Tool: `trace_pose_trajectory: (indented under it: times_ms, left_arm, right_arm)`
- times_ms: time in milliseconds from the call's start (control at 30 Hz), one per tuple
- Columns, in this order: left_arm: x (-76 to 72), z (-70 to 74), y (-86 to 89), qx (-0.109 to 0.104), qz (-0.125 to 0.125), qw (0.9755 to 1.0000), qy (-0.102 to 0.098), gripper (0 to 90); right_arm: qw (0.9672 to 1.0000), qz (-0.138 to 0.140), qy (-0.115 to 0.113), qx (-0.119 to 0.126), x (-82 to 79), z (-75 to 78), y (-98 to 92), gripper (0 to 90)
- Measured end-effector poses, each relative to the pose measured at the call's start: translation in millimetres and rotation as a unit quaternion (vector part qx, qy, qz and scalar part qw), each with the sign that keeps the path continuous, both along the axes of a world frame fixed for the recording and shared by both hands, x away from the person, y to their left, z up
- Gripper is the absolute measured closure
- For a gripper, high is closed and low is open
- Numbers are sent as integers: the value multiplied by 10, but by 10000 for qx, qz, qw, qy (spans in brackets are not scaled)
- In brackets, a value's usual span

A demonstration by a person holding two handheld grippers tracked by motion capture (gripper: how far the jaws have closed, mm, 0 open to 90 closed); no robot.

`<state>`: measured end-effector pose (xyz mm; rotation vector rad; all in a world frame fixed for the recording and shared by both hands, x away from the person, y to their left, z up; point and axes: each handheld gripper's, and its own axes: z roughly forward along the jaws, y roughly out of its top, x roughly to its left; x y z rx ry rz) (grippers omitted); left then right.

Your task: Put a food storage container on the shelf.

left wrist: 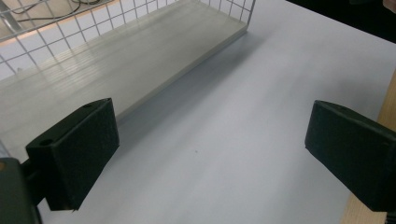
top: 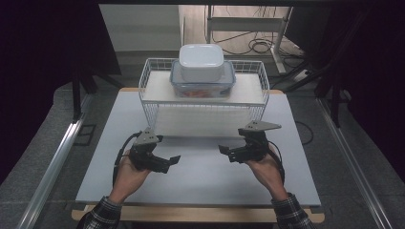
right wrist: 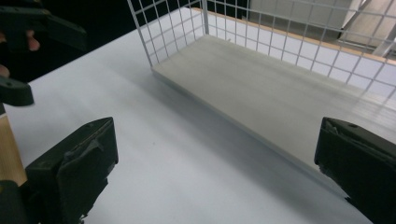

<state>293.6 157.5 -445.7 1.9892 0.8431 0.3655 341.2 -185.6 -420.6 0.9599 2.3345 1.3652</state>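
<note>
Both claws stand spread and empty over the bench point(top: 200, 181): the left claw point(top: 173, 162) at about 7 o'clock of the bench, the right claw point(top: 225, 151) at about 5 o'clock, their tips turned toward each other. Ahead at 12 o'clock stands the white wire rack point(top: 148, 76), and on its upper shelf sits the clear container point(top: 203, 86) with the white box point(top: 201, 61) stacked on top of it, well apart from both claws. The likely risks lie in the reach: a claw could catch the rack's wire rim and shove the whole rack, or a grip taken on the lower container alone could tip the loose white box off, since nothing visible secures the stack.
</note>
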Motion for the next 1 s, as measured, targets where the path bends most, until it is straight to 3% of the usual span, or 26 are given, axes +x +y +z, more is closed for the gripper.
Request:
trace_pose_trajectory:
  times_ms: [100, 200, 500, 1000]
  left_arm:
    - [-40, -28, 25, -26, -6, 10000, 49, 31]
    - [-78, -68, 54, 97, 20, 9999, 69, 32]
    - [-137, -221, 195, 34, 247, 9996, 157, 34]
    - [-296, -502, 384, 202, 585, 9976, 295, 30]
  right_arm:
    - [10000, -50, 14, -22, -46, -38, -55, 0]
    - [9999, -70, 47, -69, -74, -80, -106, 0]
    - [9996, -214, 109, -133, -166, -165, -258, 0]
    - [9988, -315, 290, -242, -338, -400, -450, 0]
